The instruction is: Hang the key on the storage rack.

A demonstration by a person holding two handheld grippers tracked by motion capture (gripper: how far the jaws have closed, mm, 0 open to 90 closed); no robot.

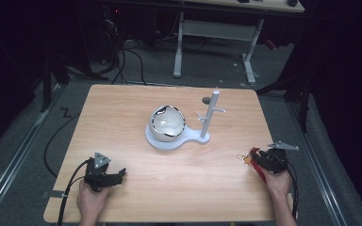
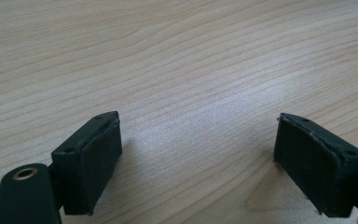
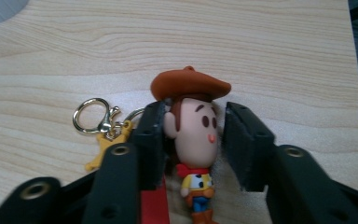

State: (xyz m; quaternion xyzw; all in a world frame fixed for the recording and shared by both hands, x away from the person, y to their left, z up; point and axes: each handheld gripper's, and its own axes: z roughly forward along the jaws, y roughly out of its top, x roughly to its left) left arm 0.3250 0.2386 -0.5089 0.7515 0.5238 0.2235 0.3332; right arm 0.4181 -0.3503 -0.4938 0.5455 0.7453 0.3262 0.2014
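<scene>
A small cowboy figure keychain (image 3: 195, 135) with a brown hat lies at the right side of the wooden table (image 1: 136, 103), also seen as the keychain (image 1: 250, 157) from above. Its gold ring and clasp (image 3: 92, 119) rest on the wood beside it, and a red strap (image 3: 154, 205) runs under the jaw. My right gripper (image 3: 193, 126) (image 1: 259, 162) is shut on the figure's head, one pad on each side, with the hat just beyond the pads. My left gripper (image 2: 198, 158) (image 1: 115, 178) stands open over bare wood near the front left.
A white stand (image 1: 210, 115) with a post and short pegs rises from a flat white base (image 1: 169, 142) at the table's middle. A white rounded bowl-like object (image 1: 167, 123) sits on that base. The table's right edge runs close to my right hand.
</scene>
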